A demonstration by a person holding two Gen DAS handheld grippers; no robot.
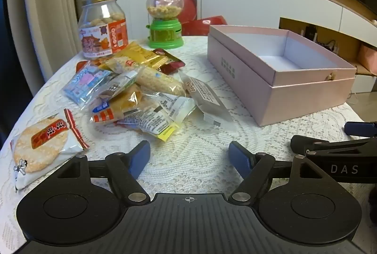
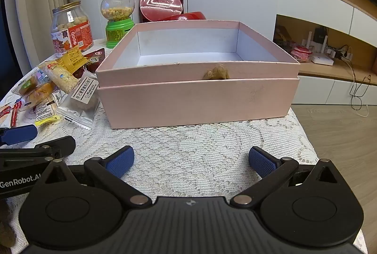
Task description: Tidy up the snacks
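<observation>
Between the jaws of the left gripper it's just bare white lace tablecloth, knobbly openwork with scalloped swirls; jaws spread wide, gripping nothing; blue ribbed pads on black arms.

Ahead and left of those jaws sits the snack pile; crinkly plastic wrappers, some clear, some foil, all overlapping so you can't really count them; a round rice cracker pack lies apart, just off the left pad; a flat grey-brown bar in a clear sleeve pokes out on the pile's right side; print on most packs is too small to read.

Behind the pile, a clear jar with a gold screw lid and orange label, then a green plastic gumball-style dispenser with a see-through globe of tan nuggets; something red and shiny behind it is half hidden.

Right of the left jaws, and dead ahead of the right gripper, is the pink cardboard box; matte, rectangular, white inside, seemingly seated in its own lid; a fuzzy tan tuft at the front seam, can't tell what; its near wall hides part of the floor inside.

Right jaws also wide with only lace between them; each gripper shows cut off at the edge of the other's view.
</observation>
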